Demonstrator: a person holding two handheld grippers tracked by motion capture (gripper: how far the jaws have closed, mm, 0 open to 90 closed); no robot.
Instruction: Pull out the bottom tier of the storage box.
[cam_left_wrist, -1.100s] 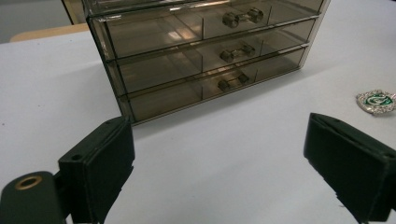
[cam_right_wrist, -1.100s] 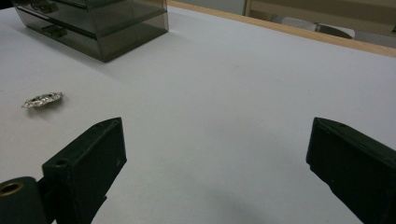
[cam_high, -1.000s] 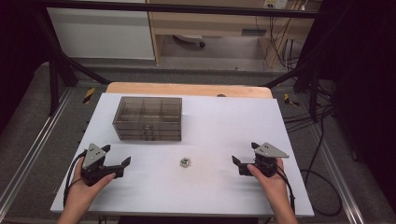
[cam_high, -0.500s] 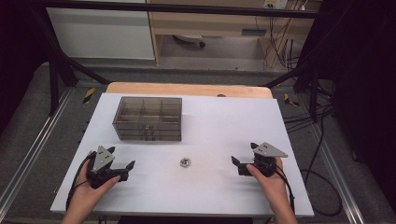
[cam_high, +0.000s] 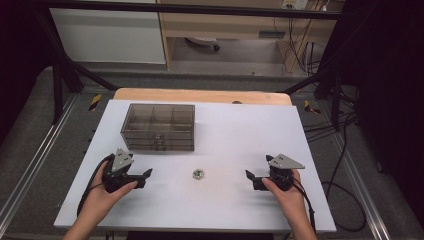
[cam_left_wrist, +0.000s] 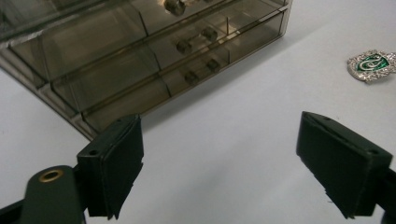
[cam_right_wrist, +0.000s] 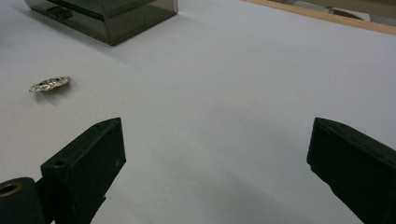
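A small silver badge with a green centre (cam_high: 197, 173) lies flat on the white table top (cam_high: 225, 135), between my two grippers. My left gripper (cam_high: 145, 178) hovers to the badge's left, pointing right. Its jaws stand wide but have just been closing a little, with nothing between them. In the left gripper view the left gripper (cam_left_wrist: 219, 168) faces bare table, with the badge (cam_left_wrist: 372, 65) at the upper right. My right gripper (cam_high: 252, 180) is open and empty to the badge's right. The right gripper view has the right gripper (cam_right_wrist: 215, 172) low and the badge (cam_right_wrist: 50, 84) far to the left.
A smoky clear drawer box (cam_high: 159, 126) with small knobs stands behind the left gripper; it also shows as the drawer box (cam_left_wrist: 140, 60) and the drawer box (cam_right_wrist: 112, 14). A wooden strip (cam_high: 200, 96) edges the table's far side. Cables (cam_high: 345, 190) trail off right.
My left hand has moved right, towards the badge and closer to the drawer box. The right hand, the badge and the box have kept still.
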